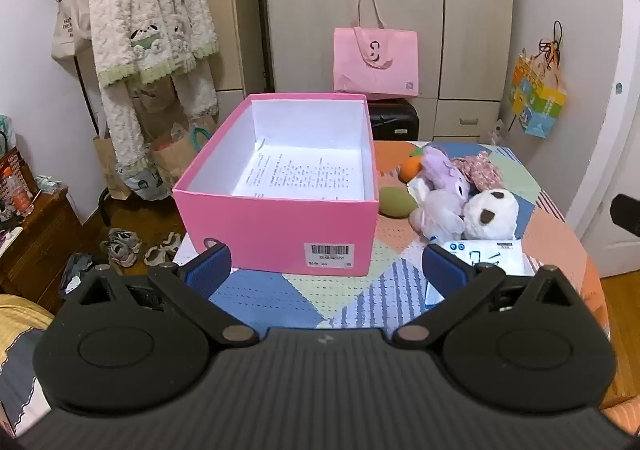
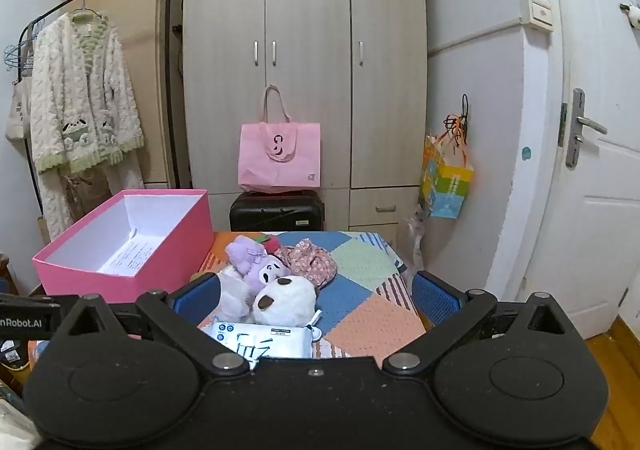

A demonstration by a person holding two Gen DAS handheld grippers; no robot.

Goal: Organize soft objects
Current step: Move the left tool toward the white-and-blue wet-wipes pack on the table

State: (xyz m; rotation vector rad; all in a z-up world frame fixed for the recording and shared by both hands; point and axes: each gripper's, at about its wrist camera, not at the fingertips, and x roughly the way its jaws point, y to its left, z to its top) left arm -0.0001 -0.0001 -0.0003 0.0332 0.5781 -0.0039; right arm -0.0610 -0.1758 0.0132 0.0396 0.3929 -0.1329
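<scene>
Fluffy round plush (image 1: 491,214), rigid rect. box (image 1: 276,226)

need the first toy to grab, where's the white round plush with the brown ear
In both wrist views the white round plush with the brown ear lies on the patchwork table, right of the pink cardboard box, behind the white wipes packet.

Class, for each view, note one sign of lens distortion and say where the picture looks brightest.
Left wrist view: wardrobe edges bow outward, the pink box floor glares white. Right wrist view: the door frame curves strongly, light evenly soft, brightest on that door.
</scene>
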